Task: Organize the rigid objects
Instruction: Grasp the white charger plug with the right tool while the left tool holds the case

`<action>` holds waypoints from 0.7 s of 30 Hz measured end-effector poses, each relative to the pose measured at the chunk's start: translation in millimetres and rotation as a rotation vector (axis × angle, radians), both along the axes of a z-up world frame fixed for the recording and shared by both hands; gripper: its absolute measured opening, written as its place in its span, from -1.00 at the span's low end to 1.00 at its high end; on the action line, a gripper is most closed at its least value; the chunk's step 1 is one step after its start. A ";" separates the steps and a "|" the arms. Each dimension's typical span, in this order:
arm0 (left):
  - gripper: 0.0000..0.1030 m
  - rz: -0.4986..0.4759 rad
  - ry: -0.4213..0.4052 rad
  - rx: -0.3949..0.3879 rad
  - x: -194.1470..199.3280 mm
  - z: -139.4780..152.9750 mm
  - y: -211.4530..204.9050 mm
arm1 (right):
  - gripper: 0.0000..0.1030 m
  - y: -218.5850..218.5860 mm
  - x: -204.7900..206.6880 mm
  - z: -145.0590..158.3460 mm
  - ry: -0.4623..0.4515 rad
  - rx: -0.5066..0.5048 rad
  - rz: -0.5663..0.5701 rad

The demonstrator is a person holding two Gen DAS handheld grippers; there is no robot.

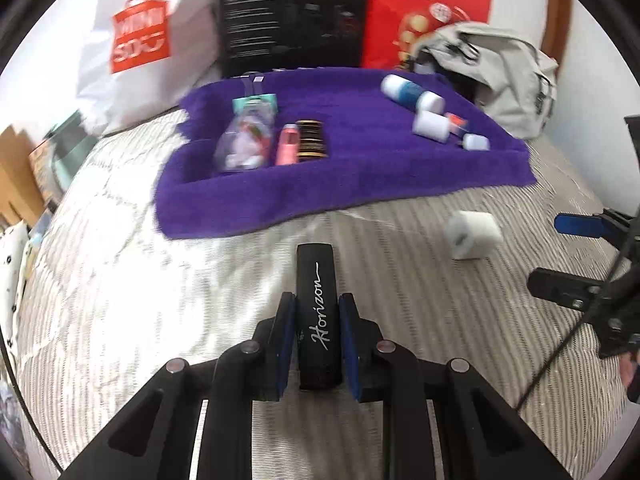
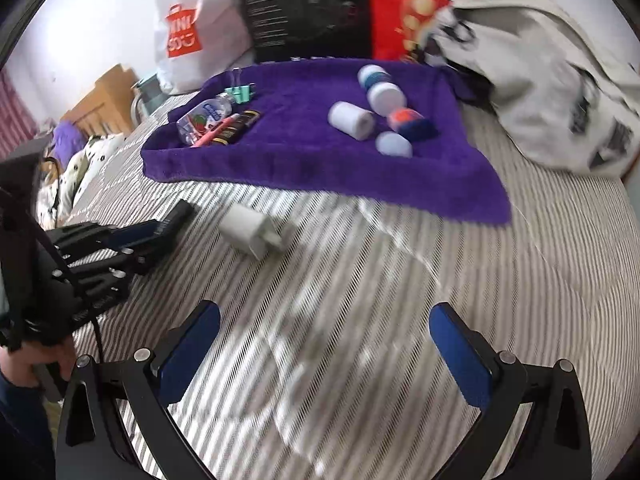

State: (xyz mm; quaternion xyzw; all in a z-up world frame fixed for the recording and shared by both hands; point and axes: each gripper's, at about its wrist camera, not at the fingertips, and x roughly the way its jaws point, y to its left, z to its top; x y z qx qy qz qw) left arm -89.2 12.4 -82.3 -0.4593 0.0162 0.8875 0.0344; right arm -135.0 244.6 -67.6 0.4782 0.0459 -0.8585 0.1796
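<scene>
Black case (image 1: 318,312) between left gripper (image 1: 318,332) pads

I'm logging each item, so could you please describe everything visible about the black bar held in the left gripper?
The black bar is a slim, smooth, hard-looking rectangular piece with white cursive "Horizon" lettering along its top. It lies lengthwise between the fingers of the left gripper, whose blue pads press its two long sides, and points toward the purple towel above the striped bedcover.

Soft daylight is filling both views evenly. Motion blur is smearing the purple towel (image 1: 344,184) and far boxes; fisheye bending is darkening every corner.
</scene>
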 end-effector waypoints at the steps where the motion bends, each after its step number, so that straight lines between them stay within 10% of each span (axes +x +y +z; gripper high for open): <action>1: -0.59 0.005 -0.002 0.001 0.6 0.9 -4.7 | 0.97 -4.7 -3.9 -2.3 0.006 0.016 0.008; 15: -0.59 0.017 -0.023 0.031 -3.4 1.7 -18.9 | 0.74 -37.9 -35.4 -19.6 0.050 0.090 0.106; 21: -0.59 0.022 -0.023 0.041 -5.6 3.8 -19.4 | 0.28 -47.4 -37.3 -16.4 0.063 0.067 0.159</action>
